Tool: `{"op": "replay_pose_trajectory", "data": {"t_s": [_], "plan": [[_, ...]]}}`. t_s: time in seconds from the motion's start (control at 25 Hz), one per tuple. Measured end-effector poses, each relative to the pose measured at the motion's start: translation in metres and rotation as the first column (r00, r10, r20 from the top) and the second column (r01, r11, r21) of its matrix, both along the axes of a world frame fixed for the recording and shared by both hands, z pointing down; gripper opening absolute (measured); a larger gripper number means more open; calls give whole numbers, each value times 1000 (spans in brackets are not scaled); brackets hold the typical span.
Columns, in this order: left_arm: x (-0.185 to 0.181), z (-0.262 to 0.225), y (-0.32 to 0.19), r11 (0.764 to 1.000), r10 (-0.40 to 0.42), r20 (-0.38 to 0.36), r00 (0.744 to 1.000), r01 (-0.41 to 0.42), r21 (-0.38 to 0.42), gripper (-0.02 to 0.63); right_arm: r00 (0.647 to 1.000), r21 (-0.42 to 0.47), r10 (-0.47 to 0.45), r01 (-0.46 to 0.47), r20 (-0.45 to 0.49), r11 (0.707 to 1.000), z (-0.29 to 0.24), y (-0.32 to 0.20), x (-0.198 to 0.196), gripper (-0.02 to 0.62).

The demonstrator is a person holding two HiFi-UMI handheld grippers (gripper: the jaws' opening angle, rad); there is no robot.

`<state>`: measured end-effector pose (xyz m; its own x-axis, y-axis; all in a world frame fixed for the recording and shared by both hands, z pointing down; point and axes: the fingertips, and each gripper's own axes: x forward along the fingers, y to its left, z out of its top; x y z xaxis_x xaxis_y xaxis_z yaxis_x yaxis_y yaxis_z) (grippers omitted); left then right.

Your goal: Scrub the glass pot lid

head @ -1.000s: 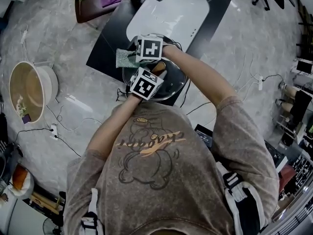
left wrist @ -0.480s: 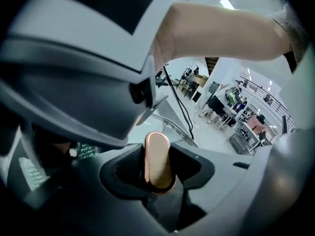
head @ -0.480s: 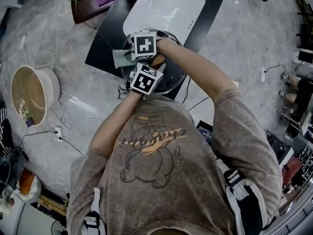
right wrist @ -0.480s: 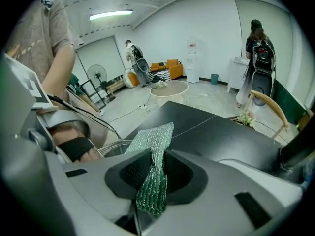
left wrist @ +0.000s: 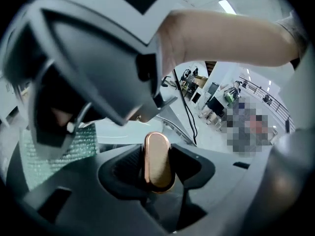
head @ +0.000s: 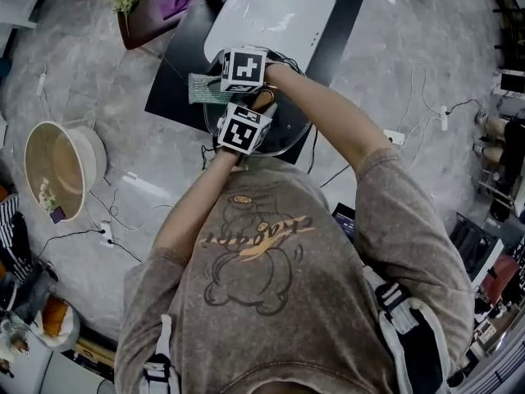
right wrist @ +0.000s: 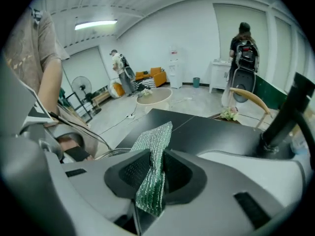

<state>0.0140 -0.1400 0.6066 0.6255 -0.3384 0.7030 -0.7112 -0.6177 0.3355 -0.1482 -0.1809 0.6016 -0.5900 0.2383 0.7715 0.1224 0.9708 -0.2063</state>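
glass pot lid (head: pixel 289 131) flat at near edge of black table (head: pixel 174 84), beneath both claws, left claw (left wrist: pixel 157 167) clenched on lid's copper knob (left wrist: pixel 157 151), knob's long axis upright between jaws, right claw (right wrist: pixel 153 173) pinching green scrub cloth (right wrist: pixel 157 139), cloth pointing toward table's left edge

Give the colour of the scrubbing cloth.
Green scrubbing cloth, sparkly mesh; best in the right gripper view.

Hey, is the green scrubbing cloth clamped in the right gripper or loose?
Clamped: the right gripper pinches the green scrubbing cloth between its jaws, its end sticking out.
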Motion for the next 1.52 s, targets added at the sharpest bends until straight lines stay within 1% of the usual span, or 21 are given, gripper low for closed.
{"op": "replay_pose_trajectory", "data": {"t_s": [0.08, 0.16, 0.24, 0.28, 0.4, 0.52, 0.6, 0.72, 0.76, 0.8, 0.88, 0.96, 1.04, 1.16, 1.28, 1.32, 1.4, 1.52], "plan": [[-2, -6, 0, 1000, -3, -16, 1000, 3, 9, 186, 995, -1, 95, -95, 29, 995, -11, -18, 9, 100], [-5, -14, 1, 1000, -3, -27, 1000, 4, 18, 187, 978, 7, 200, -201, 65, 980, -23, -37, 24, 98], [-8, -21, 2, 1000, 9, -36, 999, -8, 26, 187, 939, 3, 325, -327, 113, 945, -38, -56, 45, 95], [-10, -24, 3, 999, 19, -38, 999, -18, 32, 187, 909, -5, 392, -395, 141, 919, -48, -64, 59, 95], [-16, -40, 3, 996, 53, -37, 998, -50, 73, 187, 795, -20, 567, -577, 218, 817, -79, -75, 111, 94], [-18, -60, 2, 990, 79, -32, 996, -75, 123, 187, 676, -26, 688, -708, 263, 706, -102, -67, 171, 94], [-17, -70, -1, 984, 104, -30, 994, -98, 148, 187, 592, -31, 757, -782, 275, 623, -111, -56, 213, 94], [-15, -83, -5, 976, 148, -33, 988, -141, 167, 187, 456, -35, 842, -874, 289, 485, -123, -27, 272, 94], [-14, -90, -4, 973, 159, -36, 987, -151, 175, 187, 417, -36, 859, -894, 297, 446, -128, -14, 288, 94], [-14, -97, -3, 970, 167, -40, 985, -157, 186, 187, 383, -36, 872, -910, 306, 413, -134, 0, 301, 94], [-13, -112, 0, 965, 180, -52, 982, -166, 205, 187, 327, -34, 888, -934, 324, 356, -146, 27, 321, 95], [-13, -124, 6, 961, 199, -71, 977, -181, 209, 187, 278, -29, 901, -952, 334, 305, -155, 56, 334, 94], [-13, -133, 11, 958, 218, -91, 972, -196, 208, 187, 244, -20, 906, -963, 346, 267, -165, 80, 339, 95], [-12, -149, 18, 956, 235, -126, 964, -205, 211, 187, 207, -12, 899, -973, 386, 229, -188, 103, 336, 94], [-11, -165, 25, 956, 229, -173, 958, -188, 224, 187, 165, -7, 880, -982, 446, 188, -212, 122, 329, 95], [-11, -170, 26, 956, 222, -188, 957, -176, 233, 187, 148, -3, 873, -986, 464, 169, -218, 127, 327, 94], [-12, -180, 30, 955, 204, -215, 955, -147, 256, 187, 98, -9, 862, -993, 498, 119, -225, 136, 324, 95], [-14, -195, 33, 947, 176, -248, 953, -96, 306, 187, 3, -54, 835, -998, 550, 38, -233, 143, 319, 94]]}}
